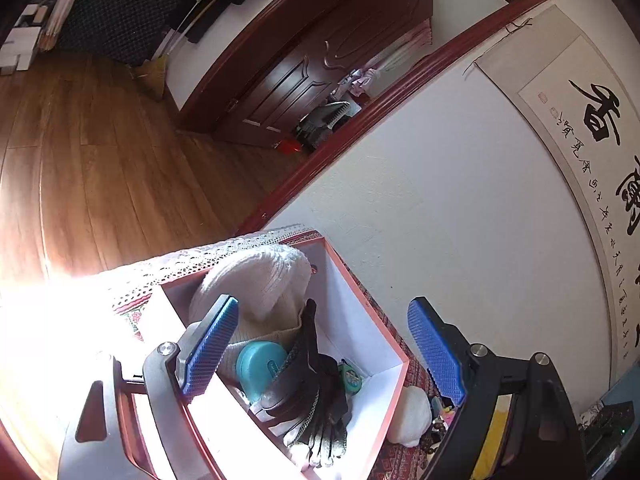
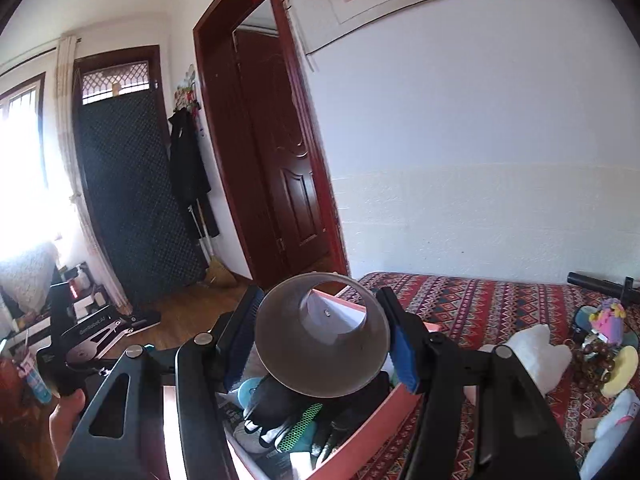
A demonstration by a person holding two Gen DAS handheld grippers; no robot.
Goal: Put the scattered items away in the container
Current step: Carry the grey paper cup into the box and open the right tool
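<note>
- Right gripper point(image 2: 322, 340): its blue-padded fingers point(image 2: 403, 360) are partly closed on a grey paper cup point(image 2: 320, 350), pads pressed to its left and right sides. The cup lies level, mouth toward the camera, its bottom open to the box behind.
- The cup is held over the near part of a pink-rimmed white cardboard box point(image 2: 360, 416), above the contents.
- Left gripper point(image 1: 320, 348): fingers point(image 1: 436, 350) spread wide and holding nothing. They straddle the box point(image 1: 384, 336), the left one over its near left wall and the right one beyond its right wall.
- Box contents, near to far: black and white gloves point(image 1: 316, 396), a teal round container point(image 1: 260, 364), a cream knitted hat point(image 1: 256, 284).
- The box stands on a red patterned bedspread point(image 2: 480, 304).
- Right of the box on the bedspread: a white plush toy point(image 2: 532, 350), brown wooden beads point(image 2: 592, 358), a pink and yellow toy point(image 2: 608, 316).
- Far: white wall and a dark red wooden door point(image 2: 280, 160).
</note>
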